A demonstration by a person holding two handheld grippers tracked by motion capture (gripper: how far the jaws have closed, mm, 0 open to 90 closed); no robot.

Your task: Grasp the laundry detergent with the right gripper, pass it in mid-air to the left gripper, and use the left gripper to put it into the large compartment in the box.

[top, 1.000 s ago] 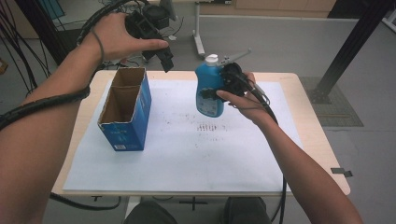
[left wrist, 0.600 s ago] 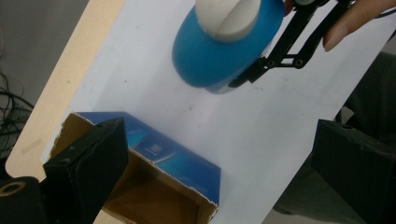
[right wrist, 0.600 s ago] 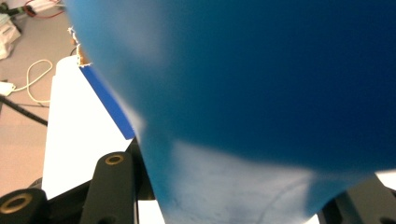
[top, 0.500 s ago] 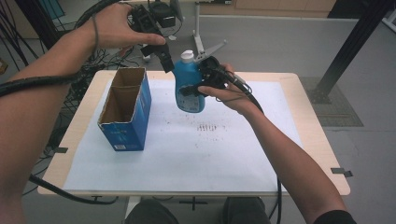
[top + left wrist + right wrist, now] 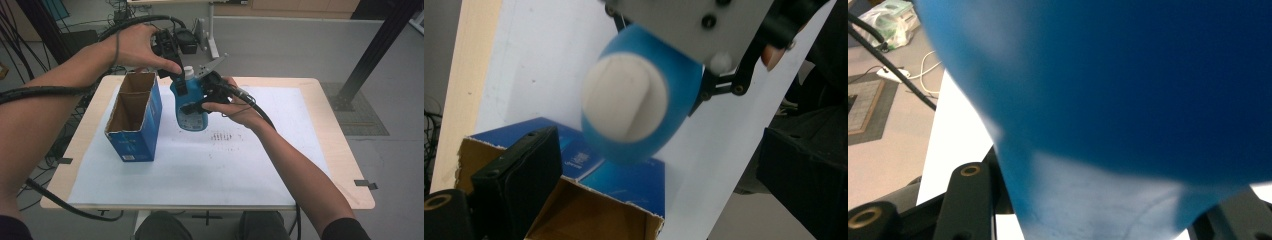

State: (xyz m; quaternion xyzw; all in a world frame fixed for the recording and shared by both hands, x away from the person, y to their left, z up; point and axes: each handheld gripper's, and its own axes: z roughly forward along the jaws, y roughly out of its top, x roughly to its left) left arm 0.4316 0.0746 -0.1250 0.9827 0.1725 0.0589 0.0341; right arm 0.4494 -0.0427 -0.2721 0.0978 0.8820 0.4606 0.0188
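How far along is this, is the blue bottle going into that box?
Partway, it seems. Done: the right gripper is clamped on the blue bottle and holds it clear of the table. In hand: the bottle hangs beside the open cardboard box, with the left gripper near its white cap. Left: probably lowering it into the box.

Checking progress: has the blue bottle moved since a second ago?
Yes. The bottle, clamped in the right gripper, has been carried left toward the box and lifted off the table.
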